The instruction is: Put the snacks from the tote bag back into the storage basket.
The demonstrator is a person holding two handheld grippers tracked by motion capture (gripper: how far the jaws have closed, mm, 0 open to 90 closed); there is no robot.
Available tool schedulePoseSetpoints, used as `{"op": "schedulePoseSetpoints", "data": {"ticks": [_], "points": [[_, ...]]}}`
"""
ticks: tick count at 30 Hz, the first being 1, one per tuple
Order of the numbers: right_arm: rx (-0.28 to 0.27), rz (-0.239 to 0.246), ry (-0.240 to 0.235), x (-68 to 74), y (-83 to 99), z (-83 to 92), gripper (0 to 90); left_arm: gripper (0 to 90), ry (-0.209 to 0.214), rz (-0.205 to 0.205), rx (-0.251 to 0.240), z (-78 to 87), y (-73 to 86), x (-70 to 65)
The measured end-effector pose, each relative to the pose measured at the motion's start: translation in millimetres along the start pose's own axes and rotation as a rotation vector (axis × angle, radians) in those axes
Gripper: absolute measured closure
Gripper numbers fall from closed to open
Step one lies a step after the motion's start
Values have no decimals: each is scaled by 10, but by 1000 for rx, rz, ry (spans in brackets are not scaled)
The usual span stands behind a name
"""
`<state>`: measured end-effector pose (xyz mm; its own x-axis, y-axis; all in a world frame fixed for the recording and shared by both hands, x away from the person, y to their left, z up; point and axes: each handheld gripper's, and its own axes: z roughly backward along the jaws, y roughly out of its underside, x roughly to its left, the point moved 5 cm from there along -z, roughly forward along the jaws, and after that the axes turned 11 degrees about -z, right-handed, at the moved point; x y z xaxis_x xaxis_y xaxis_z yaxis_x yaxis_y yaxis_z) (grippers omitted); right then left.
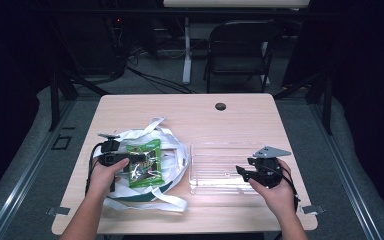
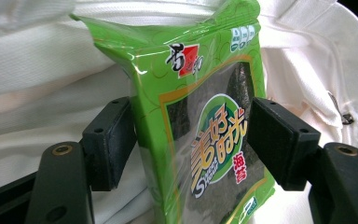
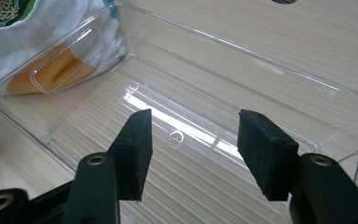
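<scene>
Left hand-held gripper (image 2: pixel 191 140) covering seaweed packet's (image 2: pixel 200 116) lower print.

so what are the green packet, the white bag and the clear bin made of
Green packet: glossy plastic film, judging by its sheen and see-through window.
White bag: woven cloth, probably canvas or cotton; matte, with soft folds and flat straps.
Clear bin: hard transparent plastic, likely acrylic; the table's wood grain shows through and light glares on its base.

snack packet (image 2: pixel 200 135) bottom cut off, white bag (image 1: pixel 172 150) partly hidden beneath
</scene>
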<state>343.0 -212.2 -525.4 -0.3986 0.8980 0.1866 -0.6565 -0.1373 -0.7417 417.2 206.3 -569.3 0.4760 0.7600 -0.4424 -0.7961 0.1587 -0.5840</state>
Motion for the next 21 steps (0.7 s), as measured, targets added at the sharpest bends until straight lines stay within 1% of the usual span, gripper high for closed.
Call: {"op": "schedulePoseSetpoints", "data": {"ticks": [1,3,4,5,8,9,10,12,14,15,17,19,20,21], "points": [[-2,5,1,-3,7,1,451,330,4,-6,1,-11,-1,0],[6,8,2,-5,14,9,451,331,11,5,2,-32,-4,-17],[6,8,2,-5,14,9,451,331,11,-4,7,-37,-4,-14],[6,5,5,-5,18,12,451,333,11,-2,7,-45,-6,-21],[0,0,6,-5,20,11,451,341,31,-5,8,-55,-9,-39],[-1,-2,4,-5,19,12,452,350,39,1,5,-58,-10,-52],[-1,-2,4,-5,19,12,452,350,39,-8,12,-52,-10,-57],[5,4,7,-10,19,14,451,359,52,-10,4,-50,-17,-91],[4,4,7,-8,18,13,451,369,68,-28,6,-39,-23,-118],[1,2,4,-6,17,13,452,383,71,-47,-4,-31,-35,-151],[0,2,5,-8,16,13,452,388,75,-51,-9,-25,-41,-172],[0,3,6,-17,14,16,452,404,81,-68,-12,-6,-53,-203],[0,3,6,-17,14,16,452,404,87,-81,-10,11,-59,-217],[-3,0,6,-20,14,15,451,423,95,-103,-20,35,-73,-250]]}}
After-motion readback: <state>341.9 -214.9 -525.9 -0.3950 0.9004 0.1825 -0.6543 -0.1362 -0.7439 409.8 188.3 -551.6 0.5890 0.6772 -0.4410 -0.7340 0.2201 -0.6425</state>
